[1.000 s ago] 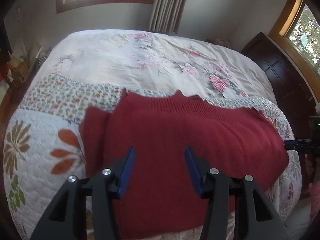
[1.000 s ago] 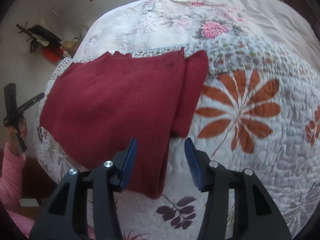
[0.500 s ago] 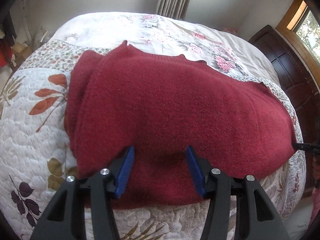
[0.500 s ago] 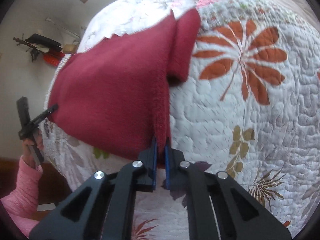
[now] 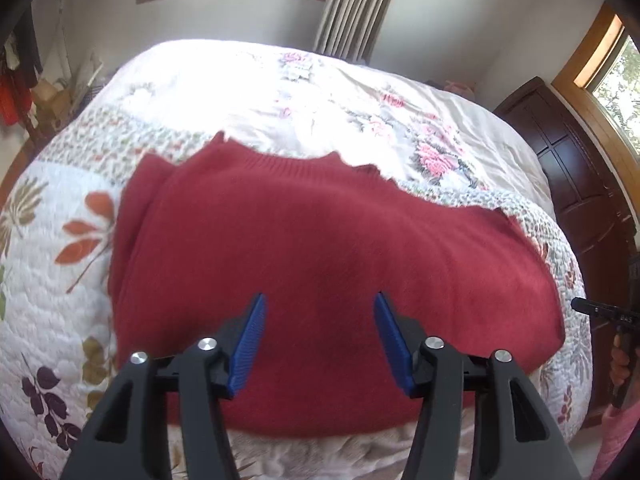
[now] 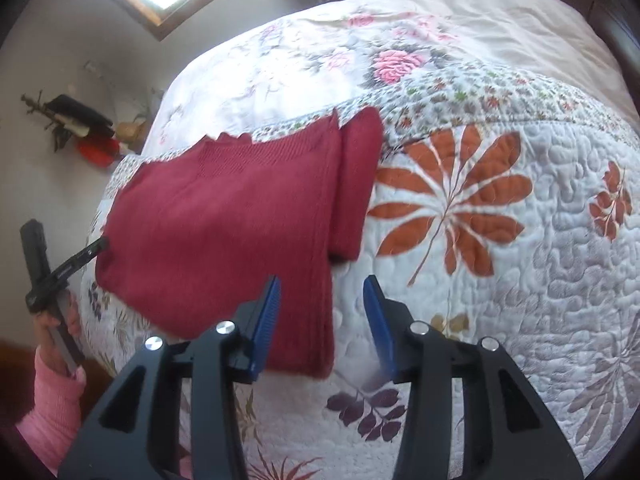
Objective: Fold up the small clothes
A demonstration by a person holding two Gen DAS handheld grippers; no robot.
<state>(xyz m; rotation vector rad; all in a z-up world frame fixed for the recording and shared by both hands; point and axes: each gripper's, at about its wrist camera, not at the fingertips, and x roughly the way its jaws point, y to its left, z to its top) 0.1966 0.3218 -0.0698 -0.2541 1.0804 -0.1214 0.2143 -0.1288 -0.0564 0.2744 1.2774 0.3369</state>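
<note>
Both open — left hand-held gripper (image 5: 318, 338) above the red sweater (image 5: 320, 264), right hand-held gripper (image 6: 320, 320) over its near corner. Folded flat near the bed's (image 6: 520, 280) near edge — sleeve (image 6: 356, 184) tucked alongside.

The right gripper (image 6: 322, 320), pinched shut on the near edge of the red sweater (image 6: 224, 236) half a second ago, now stands with its blue fingers (image 6: 268, 320) wide apart — nothing between them. The lifted edge lies flat on the quilt (image 6: 500, 280) again. The left gripper (image 5: 318, 340) has pulled back a little — more of the bed shows beyond the sweater.
</note>
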